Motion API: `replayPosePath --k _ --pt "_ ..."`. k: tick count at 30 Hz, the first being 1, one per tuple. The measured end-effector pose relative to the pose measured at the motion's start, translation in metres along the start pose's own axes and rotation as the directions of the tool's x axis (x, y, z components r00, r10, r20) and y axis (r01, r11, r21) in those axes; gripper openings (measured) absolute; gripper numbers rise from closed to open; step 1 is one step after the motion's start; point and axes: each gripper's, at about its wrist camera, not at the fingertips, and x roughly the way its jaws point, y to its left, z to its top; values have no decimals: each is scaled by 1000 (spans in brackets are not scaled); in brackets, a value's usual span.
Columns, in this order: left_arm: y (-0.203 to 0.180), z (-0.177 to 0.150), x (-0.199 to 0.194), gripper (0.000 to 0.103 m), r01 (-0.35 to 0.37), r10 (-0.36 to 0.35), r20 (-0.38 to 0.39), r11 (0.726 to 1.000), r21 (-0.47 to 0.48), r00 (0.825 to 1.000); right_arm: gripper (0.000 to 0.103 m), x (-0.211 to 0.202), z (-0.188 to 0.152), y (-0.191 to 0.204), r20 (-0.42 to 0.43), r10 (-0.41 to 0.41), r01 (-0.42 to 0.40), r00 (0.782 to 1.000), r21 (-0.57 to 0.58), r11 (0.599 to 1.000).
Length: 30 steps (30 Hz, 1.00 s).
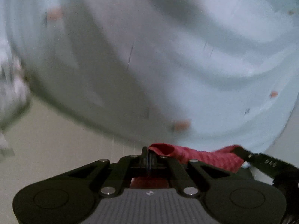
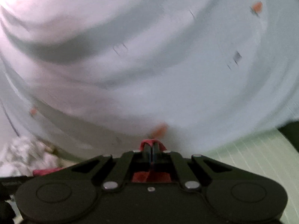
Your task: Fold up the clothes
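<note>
Nearest in each wrist view is the black linkage of the tool itself. The left gripper (image 1: 149, 154) is clenched, its two fingers pressed together on a red ribbed band (image 1: 203, 156) that runs off to the right, where the tip of the other tool's finger meets it. The right gripper (image 2: 152, 147) is likewise clenched on the same kind of red trim (image 2: 152, 141), which wraps over its fingertips. This band appears to be the bound edge, perhaps a collar or hem, of the garment (image 1: 168, 65), a pale, whitish cloth dotted with small orange marks and short dark dashes.

Beyond the fingers the garment fills most of both views, hanging and bowing in broad curved folds between the two grips; the blur suggests it is in motion. Below and behind it lies a light work surface (image 2: 252, 155) with faint lines, and at the lower left of the right view a crumpled white heap (image 2: 28, 155), probably other laundry.

Handling, as judged: the cloth is light, soft and limp, sagging wherever unsupported, so it will not hold a shape until laid flat. The ribbed band is thicker and less slippery than the body fabric, making it the sound place to grip; two well-separated points along it keep the edge taut.
</note>
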Motion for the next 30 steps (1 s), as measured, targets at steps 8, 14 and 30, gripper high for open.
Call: replayPosePath --k 8,14,30 --pt "73 -49 -7 0 -307 293 -145 948 -86 945 56 51 -67 -16 -253 -43 74 967 114 991" --pt "129 -91 -30 2 -384 317 -315 906 -178 894 57 66 -120 -44 -421 -127 217 898 174 961" --pt "171 -50 76 41 -289 249 -332 954 -76 910 64 147 -135 -45 -475 -146 242 868 147 959"
